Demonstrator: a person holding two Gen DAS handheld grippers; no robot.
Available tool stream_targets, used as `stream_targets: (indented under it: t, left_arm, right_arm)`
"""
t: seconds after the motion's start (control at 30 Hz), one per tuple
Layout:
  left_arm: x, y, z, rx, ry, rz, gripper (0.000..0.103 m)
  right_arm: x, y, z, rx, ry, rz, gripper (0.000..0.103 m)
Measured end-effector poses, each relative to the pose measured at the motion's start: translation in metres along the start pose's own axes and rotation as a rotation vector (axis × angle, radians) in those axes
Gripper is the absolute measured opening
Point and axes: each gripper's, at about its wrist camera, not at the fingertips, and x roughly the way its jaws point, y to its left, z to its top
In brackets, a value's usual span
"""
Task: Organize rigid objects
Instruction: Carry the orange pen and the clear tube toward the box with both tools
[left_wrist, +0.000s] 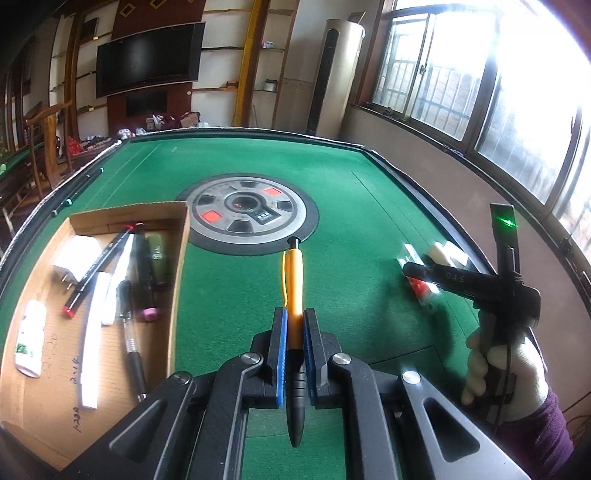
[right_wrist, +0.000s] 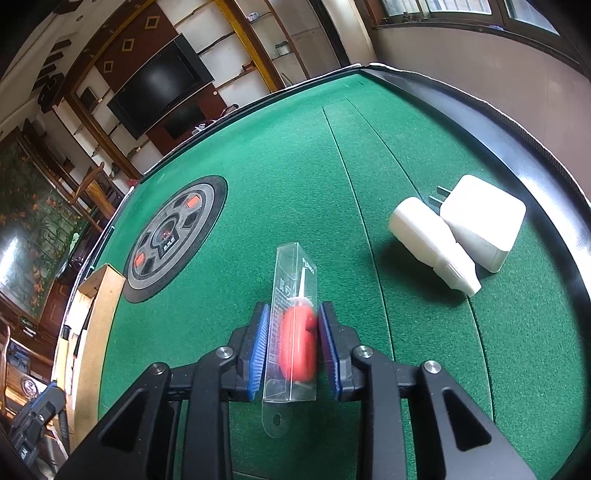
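My left gripper is shut on an orange pen with a black grip and holds it above the green felt table, right of the cardboard box. The box holds several pens, markers, a white plug and small white items. My right gripper has its blue pads against a clear plastic case with a red item inside, low over the felt. The right gripper also shows in the left wrist view, over that case.
A white bottle and a white plug adapter lie on the felt at the right, near the table's black rim. A round grey console sits in the table's middle. The cardboard box is far left.
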Motion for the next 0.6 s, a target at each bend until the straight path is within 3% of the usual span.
stream_targets:
  t: [0.17,0.33,0.43,0.47,0.6]
  left_arm:
    - [-0.004,0.004,-0.002,0.003,-0.012,0.016,0.007]
    - [-0.008,0.006,-0.003,0.013,-0.024,0.038,0.007]
    - [-0.009,0.005,-0.004,0.028,-0.027,0.068,0.007]
    - [-0.009,0.006,-0.004,0.032,-0.029,0.083,0.007]
    - [-0.010,0.012,-0.007,0.036,-0.033,0.151,0.008]
  right_arm:
    - [0.003,0.016,-0.003,-0.077,-0.003,-0.025,0.046]
    - [0.005,0.018,-0.002,-0.096,-0.005,-0.048,0.045]
    - [0.005,0.015,-0.002,-0.085,-0.007,-0.091,0.027]
    - [0.005,0.012,-0.002,-0.073,-0.008,-0.098,0.014]
    - [0.005,0.008,-0.002,-0.047,-0.009,-0.076,0.012]
